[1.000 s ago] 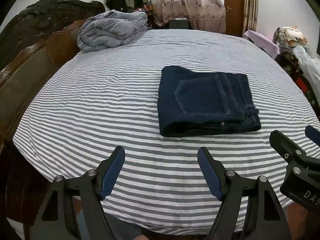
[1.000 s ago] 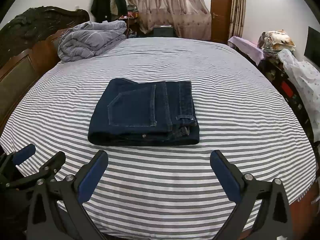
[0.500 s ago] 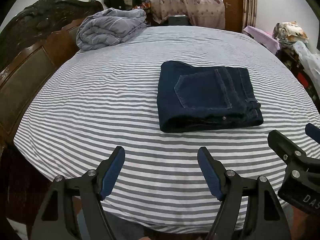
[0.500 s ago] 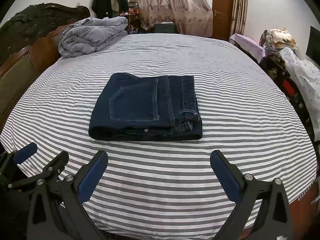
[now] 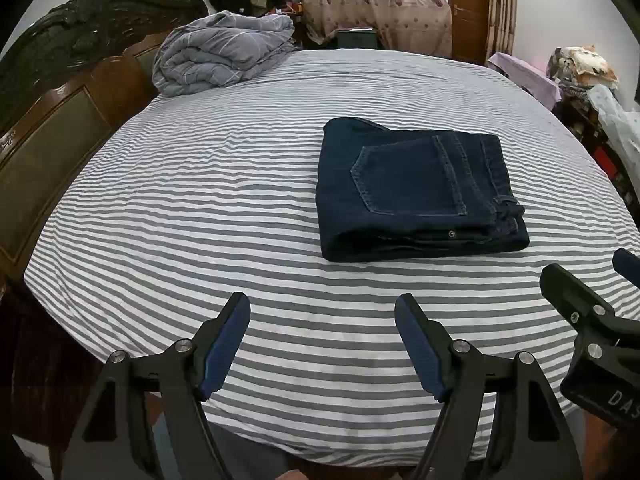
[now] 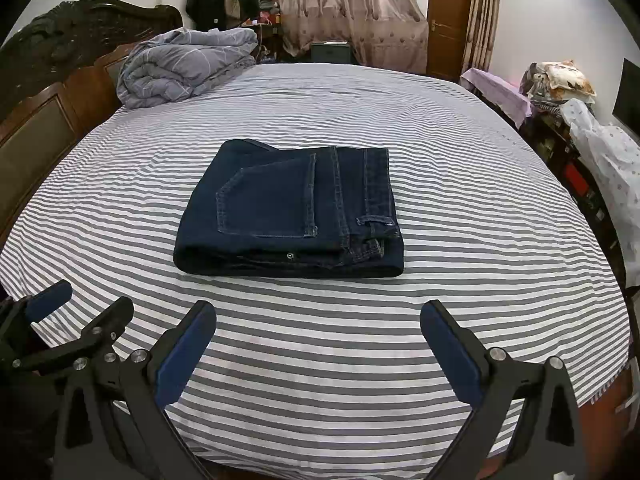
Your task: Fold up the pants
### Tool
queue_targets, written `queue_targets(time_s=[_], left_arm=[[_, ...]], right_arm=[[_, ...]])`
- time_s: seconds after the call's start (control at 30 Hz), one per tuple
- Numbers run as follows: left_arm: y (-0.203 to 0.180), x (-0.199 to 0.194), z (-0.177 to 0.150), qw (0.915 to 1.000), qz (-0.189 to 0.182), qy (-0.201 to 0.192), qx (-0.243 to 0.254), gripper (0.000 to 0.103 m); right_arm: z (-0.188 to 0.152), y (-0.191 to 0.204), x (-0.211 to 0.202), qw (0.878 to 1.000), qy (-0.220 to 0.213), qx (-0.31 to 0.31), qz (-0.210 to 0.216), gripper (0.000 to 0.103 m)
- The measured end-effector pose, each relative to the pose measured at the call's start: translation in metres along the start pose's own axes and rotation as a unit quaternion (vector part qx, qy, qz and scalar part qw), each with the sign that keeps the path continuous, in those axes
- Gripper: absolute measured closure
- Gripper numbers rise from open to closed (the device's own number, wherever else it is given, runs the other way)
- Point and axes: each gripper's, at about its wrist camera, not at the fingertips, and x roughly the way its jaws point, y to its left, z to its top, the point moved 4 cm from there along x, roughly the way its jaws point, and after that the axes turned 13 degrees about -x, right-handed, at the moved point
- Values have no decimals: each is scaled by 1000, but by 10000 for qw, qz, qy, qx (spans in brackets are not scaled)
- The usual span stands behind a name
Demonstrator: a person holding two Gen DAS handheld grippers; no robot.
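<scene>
Right wrist view: a large bed under a grey-and-white striped cotton sheet (image 6: 460,184) fills the frame, with a dark carved wooden headboard (image 6: 60,80) along its left side. A rumpled grey quilted duvet (image 6: 184,68) sits bundled at the far left corner of the mattress. The dark blue denim pants (image 6: 288,208) lie at mid-bed, folded into a compact rectangle, back pocket uppermost, stacked layers facing the cameras, waistband edge to the right. The right gripper (image 6: 318,344) hangs over the near edge of the sheet, jaws wide apart, nothing between them, clear of the pants. In the left wrist view, the left gripper (image 5: 322,344) is likewise spread and empty, with the pants (image 5: 416,188) lying beyond it, to the right.
</scene>
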Motion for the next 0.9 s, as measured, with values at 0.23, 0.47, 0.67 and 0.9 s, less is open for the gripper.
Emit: queue_targets(time_s=[0.23, 0.47, 0.67, 0.9], left_arm=[[2, 3, -2, 10000, 8, 24, -21, 28], [0, 6, -6, 10000, 38, 49, 30, 28], [0, 9, -6, 10000, -8, 82, 20, 28], [-2, 10, -7, 10000, -54, 70, 31, 28]], right_arm=[[0, 0, 2, 10000, -38, -1, 15, 2], [0, -1, 3, 10000, 6, 8, 39, 2], [2, -3, 2, 10000, -32, -28, 12, 2], [2, -4, 4, 10000, -19, -25, 31, 2]])
